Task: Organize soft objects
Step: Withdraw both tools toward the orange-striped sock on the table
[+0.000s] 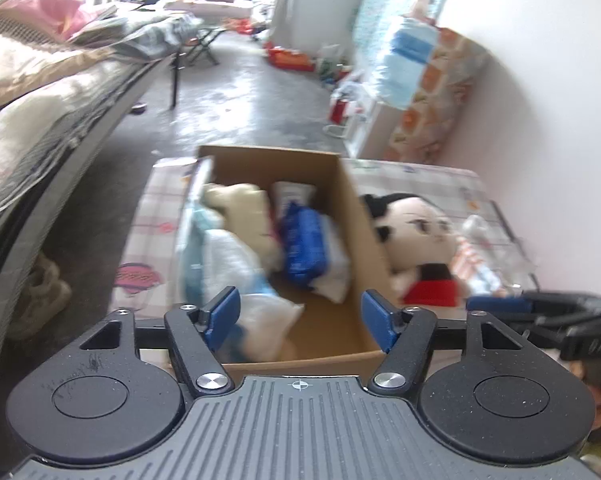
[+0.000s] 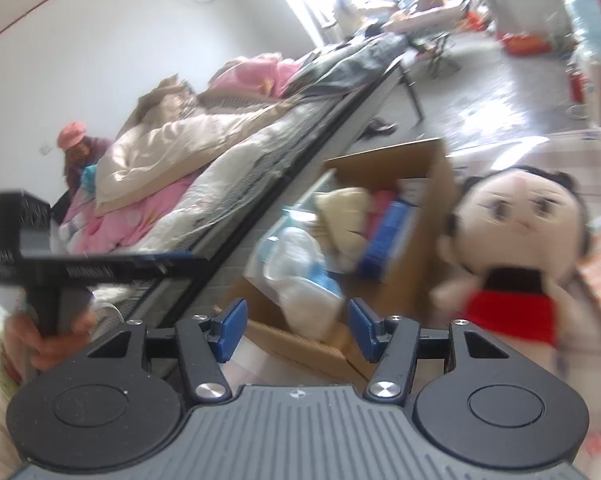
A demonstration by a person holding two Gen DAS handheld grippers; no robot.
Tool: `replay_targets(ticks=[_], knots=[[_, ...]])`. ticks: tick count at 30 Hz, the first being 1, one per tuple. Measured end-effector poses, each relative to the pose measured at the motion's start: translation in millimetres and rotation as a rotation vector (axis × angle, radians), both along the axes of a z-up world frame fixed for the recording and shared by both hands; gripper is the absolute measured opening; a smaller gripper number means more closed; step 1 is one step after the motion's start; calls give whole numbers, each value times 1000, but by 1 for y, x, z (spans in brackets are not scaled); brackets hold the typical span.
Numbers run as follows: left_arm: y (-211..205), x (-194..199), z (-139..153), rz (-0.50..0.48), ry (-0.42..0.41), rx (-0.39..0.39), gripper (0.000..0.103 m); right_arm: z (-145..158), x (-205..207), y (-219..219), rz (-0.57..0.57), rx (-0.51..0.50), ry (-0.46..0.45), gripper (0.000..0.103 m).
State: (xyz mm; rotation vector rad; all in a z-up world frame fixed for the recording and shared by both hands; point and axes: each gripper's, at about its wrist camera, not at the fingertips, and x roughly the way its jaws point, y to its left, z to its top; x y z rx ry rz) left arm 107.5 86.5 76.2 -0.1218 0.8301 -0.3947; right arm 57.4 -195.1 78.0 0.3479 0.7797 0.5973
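Observation:
An open cardboard box [image 1: 350, 208] stands on a checked cloth [image 1: 156, 208]. Inside it lie a cream plush toy [image 1: 244, 208], a blue pack [image 1: 304, 240] and white plastic bags [image 1: 236, 264]. A doll [image 1: 416, 232] with black hair and a red dress lies on the cloth just right of the box. My left gripper [image 1: 300, 316] hangs open over the box's near end, nothing between its fingers. In the right wrist view my right gripper [image 2: 296, 326] is open and empty too, above the box's [image 2: 440, 184] near corner, with the doll [image 2: 516, 232] to its right.
A bed [image 1: 40, 100] piled with bedding runs along the left, shoes [image 1: 40, 292] under it. A person in a pink hat [image 2: 76, 148] sits beyond the bed. A hand [image 2: 32, 340] holds the left gripper's handle. Bottles and bags crowd the right wall [image 1: 340, 80].

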Motion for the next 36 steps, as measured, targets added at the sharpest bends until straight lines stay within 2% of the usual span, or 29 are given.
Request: replay_targets(ticks=[7,12,15,19,24,28,33,36], knots=[[-67,-7,17,-99,-12,-52,73,-11,-60,-58,-174,-76,-47,60],[-132,0,12,-188,55,-108,74,-19,-84,-96,-289,-137,-90,60],[-181,8,3,-246,98,-121,77,-28,-94,-114,-350,-183,-118,64],[-251,28,-17,-315,148,-100,84,-45,-98,-135,-411,-201,-130,70],[-330,63,-61,-353,233,2,85,-66,-99,-169,-503,-209,-120,72],[-369,94,-102,-314,303,93,85,-80,-95,-188,-520,-159,-107,72],[-387,130,-137,-209,350,123,85,-90,-89,-193,-529,-194,-119,72],[-396,136,-145,-183,339,140,87,-93,-86,-196,-520,-189,-120,72]])
